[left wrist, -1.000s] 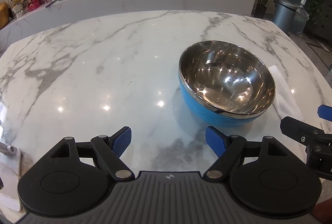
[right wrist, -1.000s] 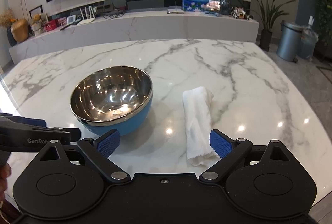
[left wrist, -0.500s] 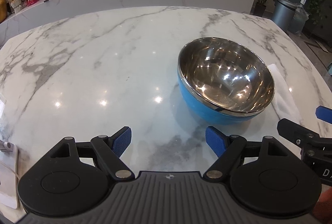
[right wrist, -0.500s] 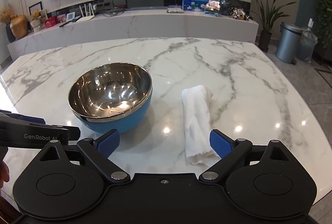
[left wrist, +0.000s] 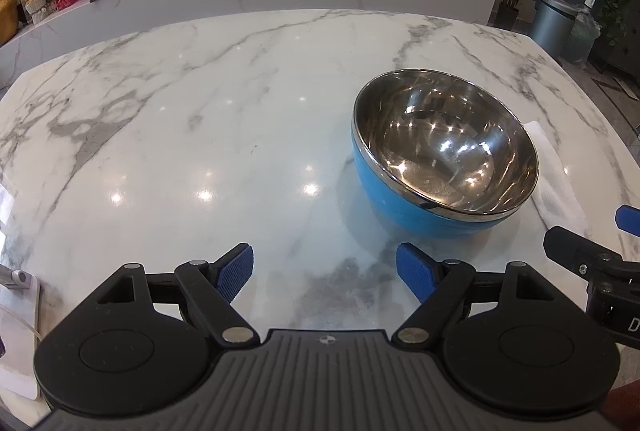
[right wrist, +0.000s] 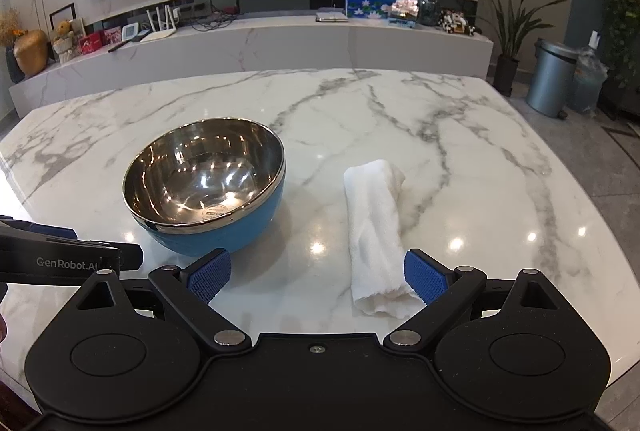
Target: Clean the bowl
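Marble tabletop [left wrist: 200,103] fills my left wrist view; my left tool [left wrist: 325,268] hangs released over bare stone, and the blue steel bowl [left wrist: 442,159] sits upright ahead to its right. In the right wrist view, my right tool [right wrist: 316,273] is spread wide, empty, its right pad [right wrist: 423,276] just beside a rolled white cloth [right wrist: 376,235]; the bowl stands left of the cloth, apart from it.

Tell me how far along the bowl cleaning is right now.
Nothing looks done yet. The bowl sits upright on the marble table, and the rolled white cloth lies beside it, untouched. Both the left hand-held gripper and the right hand-held gripper are open and empty. Left: pick up the cloth, steady the bowl, wipe it.
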Action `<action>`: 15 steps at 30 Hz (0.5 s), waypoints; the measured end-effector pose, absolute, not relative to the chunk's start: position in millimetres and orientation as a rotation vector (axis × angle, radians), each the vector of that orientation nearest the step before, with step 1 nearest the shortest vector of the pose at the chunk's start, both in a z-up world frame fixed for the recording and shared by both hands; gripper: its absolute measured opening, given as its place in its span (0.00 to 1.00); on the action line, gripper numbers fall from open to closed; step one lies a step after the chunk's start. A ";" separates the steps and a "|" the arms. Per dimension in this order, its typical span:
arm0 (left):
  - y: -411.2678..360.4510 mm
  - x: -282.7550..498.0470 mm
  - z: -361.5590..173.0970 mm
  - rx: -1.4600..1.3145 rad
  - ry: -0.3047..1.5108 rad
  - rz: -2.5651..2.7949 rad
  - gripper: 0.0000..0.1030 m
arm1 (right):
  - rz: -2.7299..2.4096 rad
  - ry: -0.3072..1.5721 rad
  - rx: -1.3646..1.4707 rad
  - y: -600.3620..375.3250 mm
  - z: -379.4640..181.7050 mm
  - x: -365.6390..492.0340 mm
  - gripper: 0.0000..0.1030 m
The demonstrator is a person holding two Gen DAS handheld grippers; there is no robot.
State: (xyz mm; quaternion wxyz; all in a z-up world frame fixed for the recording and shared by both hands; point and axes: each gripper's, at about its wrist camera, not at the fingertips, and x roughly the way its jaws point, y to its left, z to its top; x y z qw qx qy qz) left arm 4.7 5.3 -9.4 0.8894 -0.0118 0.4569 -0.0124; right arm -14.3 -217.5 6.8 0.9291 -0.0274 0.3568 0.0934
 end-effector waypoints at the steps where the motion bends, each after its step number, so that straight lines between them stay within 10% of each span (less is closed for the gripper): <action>1: 5.3 4.6 -9.2 -0.024 0.948 -0.025 0.76 | 0.193 0.732 -0.058 -217.3 6.6 -14.5 0.90; 15: 4.3 4.5 -8.9 -0.019 0.948 -0.024 0.76 | 0.202 0.739 -0.058 -216.2 5.6 -13.6 0.90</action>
